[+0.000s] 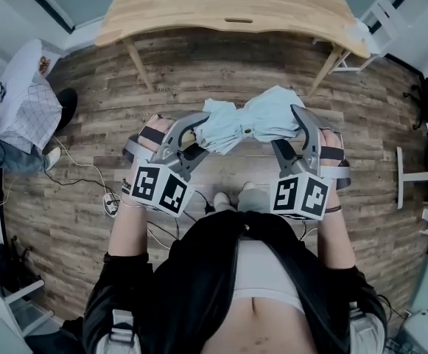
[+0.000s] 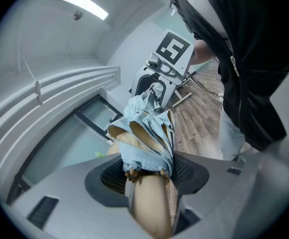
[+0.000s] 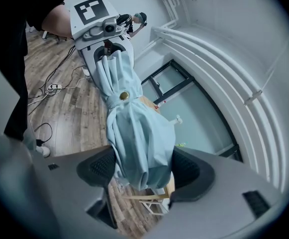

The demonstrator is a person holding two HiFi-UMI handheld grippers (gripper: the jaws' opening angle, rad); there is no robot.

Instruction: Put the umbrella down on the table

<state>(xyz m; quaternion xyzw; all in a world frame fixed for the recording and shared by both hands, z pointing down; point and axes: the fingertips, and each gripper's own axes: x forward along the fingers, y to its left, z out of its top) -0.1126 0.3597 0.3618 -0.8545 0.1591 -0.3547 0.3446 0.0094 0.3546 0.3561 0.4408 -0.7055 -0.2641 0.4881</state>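
Crosswise in front of the person, the folded pale-blue umbrella (image 1: 250,124) hangs in the air between the two grippers, above the wooden floor (image 1: 199,72) and short of the light wooden counter (image 1: 236,6), touching neither. The left gripper (image 1: 191,127) has its jaws clenched on one end, where the tan handle (image 2: 151,203) meets the bunched cloth. The right gripper (image 1: 302,127) has its jaws clamped on the cloth of the other end. In the right gripper view, a strap with a brass snap (image 3: 124,96) cinches the cloth midway along.
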